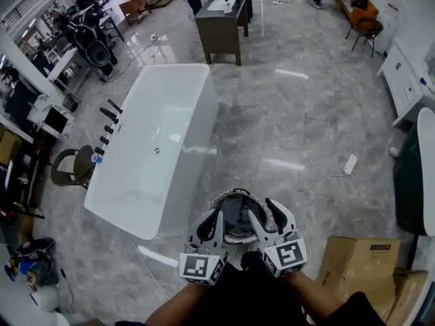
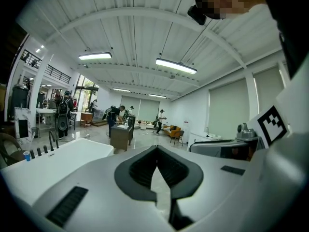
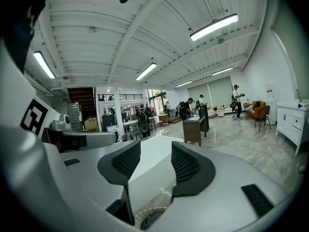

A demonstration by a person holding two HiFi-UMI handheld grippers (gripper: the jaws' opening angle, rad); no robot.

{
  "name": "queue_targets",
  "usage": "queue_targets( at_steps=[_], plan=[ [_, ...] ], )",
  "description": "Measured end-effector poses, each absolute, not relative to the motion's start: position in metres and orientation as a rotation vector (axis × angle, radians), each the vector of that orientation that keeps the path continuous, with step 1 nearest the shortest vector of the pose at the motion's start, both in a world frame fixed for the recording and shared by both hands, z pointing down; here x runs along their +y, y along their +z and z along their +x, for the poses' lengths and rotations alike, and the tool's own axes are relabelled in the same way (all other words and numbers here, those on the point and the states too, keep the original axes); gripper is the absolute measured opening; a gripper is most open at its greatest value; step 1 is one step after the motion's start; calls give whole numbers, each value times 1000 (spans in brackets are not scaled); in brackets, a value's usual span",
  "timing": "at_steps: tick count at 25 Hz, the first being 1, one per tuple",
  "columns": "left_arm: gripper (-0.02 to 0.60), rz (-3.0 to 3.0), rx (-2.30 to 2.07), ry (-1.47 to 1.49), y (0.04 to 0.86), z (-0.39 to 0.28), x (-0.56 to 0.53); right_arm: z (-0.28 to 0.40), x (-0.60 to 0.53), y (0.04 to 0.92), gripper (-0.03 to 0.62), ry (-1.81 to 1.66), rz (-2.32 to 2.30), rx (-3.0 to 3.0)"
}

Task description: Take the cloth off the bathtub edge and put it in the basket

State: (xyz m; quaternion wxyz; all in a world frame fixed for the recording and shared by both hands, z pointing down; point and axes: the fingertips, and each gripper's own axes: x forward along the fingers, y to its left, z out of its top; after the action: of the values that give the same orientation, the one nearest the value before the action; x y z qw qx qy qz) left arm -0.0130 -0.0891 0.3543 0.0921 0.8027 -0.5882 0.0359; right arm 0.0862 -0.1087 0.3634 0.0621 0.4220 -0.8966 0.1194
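1. The grey marble floor point(image 1: 292, 114) takes up most of the head view. Its widest open stretch lies to the right of the tub.
2. The white bathtub point(image 1: 163, 134) stands left of centre, and its near corner is just beside the grippers. Black tap fittings point(image 1: 107, 119) line its left rim, and a low chair point(image 1: 71, 165) sits close to that side.
3. A dark vanity cabinet point(image 1: 224, 19) stands beyond the tub's far end, apart from it.
4. A dark green rounded fixture point(image 1: 411, 182) and a white cabinet point(image 1: 404, 80) close off the right edge.
5. Cardboard boxes point(image 1: 360, 263) crowd the near right corner, close to the person's right arm.
6. The basket point(image 1: 231, 193) sits on the floor below and between the two grippers, which hide much of it. I cannot make out the cloth in any view or tell whether it lies inside.
7. The left gripper point(image 2: 157, 164) has its pads pressed together with nothing between them.
8. The right gripper point(image 3: 155, 161) has its jaws apart and empty, and the tub shows through the gap.
9. A white power strip point(image 1: 350, 163) lies on the open floor to the right.
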Motion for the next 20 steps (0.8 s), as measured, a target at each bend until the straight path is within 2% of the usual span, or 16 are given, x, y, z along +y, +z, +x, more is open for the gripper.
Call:
queue_targets(
  at_steps=[7, 8, 10, 12, 20],
  plan=[
    [14, 2475, -1651, 23, 342, -31, -36, 57, -49, 345, 197, 314, 1405, -2657],
    [14, 2485, -1633, 22, 343, -34, -26, 50, -36, 344, 179, 304, 1424, -2647],
    [14, 2493, -1600, 26, 344, -42, -6, 37, -8, 348, 88, 292, 1450, -2629],
    [14, 2505, -1567, 23, 344, -52, 13, 23, 18, 348, 47, 300, 1481, -2619],
    [14, 2533, -1506, 4, 341, -96, 86, -24, 98, 334, 32, 203, 1613, -2532]
  ],
)
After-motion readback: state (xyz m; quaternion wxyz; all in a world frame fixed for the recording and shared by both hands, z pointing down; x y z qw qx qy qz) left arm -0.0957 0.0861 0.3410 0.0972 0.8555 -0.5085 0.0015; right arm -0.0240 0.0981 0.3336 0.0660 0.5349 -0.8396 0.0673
